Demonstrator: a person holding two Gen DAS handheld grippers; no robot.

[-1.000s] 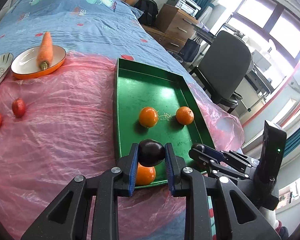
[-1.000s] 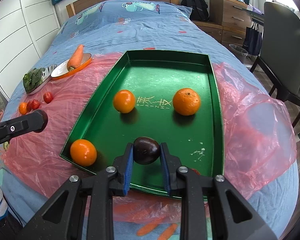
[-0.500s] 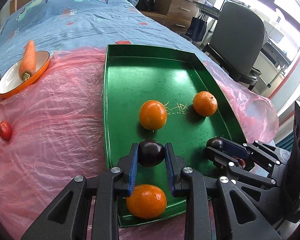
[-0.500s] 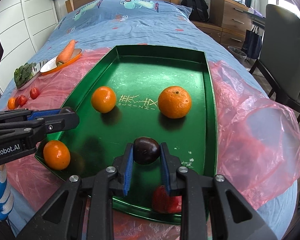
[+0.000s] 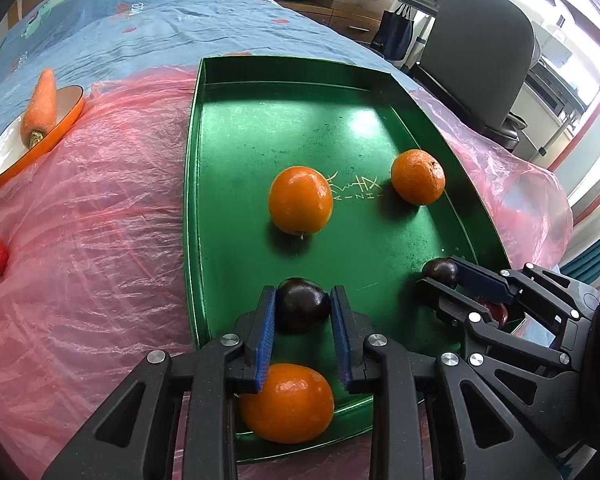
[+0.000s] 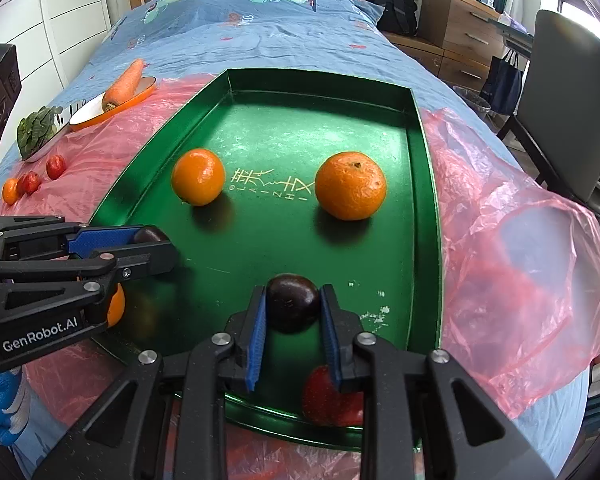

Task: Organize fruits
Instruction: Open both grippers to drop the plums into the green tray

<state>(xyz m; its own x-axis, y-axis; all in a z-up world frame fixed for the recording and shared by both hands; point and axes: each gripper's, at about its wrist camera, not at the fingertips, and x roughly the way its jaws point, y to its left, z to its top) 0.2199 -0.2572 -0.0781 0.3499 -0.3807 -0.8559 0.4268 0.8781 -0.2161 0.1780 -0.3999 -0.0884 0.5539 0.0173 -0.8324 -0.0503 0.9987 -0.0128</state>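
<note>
- The left plum [image 5: 304, 309], dark and glossy, sits between the blue pads of the left tongs [image 5: 303, 292] low over the near end of the green tray [image 5: 260, 120]. The pads touch both its sides, though the jaws are just beginning to part.
- The right plum [image 6: 293, 304], a second dark one, is clamped in the right tongs [image 6: 293, 290], also low over the tray's near end and closer to its right wall. Whether either plum rests on the tray floor I cannot tell.
- The two tongs are side by side over the tray, each visible at the edge of the other's view.
- Three oranges lie in the tray: the middle orange [image 5: 300, 200] just left of the gold lettering, the right-side orange [image 5: 418, 176] just right of it, and the near-corner orange [image 5: 286, 402] at the tray's near left corner, under the left tongs.
- A red fruit [image 6: 328, 400] lies at the tray's near rim, partly hidden under the right tongs.
- The tray rests on a pink plastic sheet [image 5: 100, 240] spread over a blue bed [image 5: 140, 20].
- Left of the tray, on the sheet — a carrot [image 5: 40, 104] in an orange-rimmed bowl [image 5: 4, 156], a dish of leafy greens [image 6: 34, 130], and small red fruits [image 6: 55, 166].
- Right of the tray, beyond the bed, a dark chair [image 6: 568, 92].
</note>
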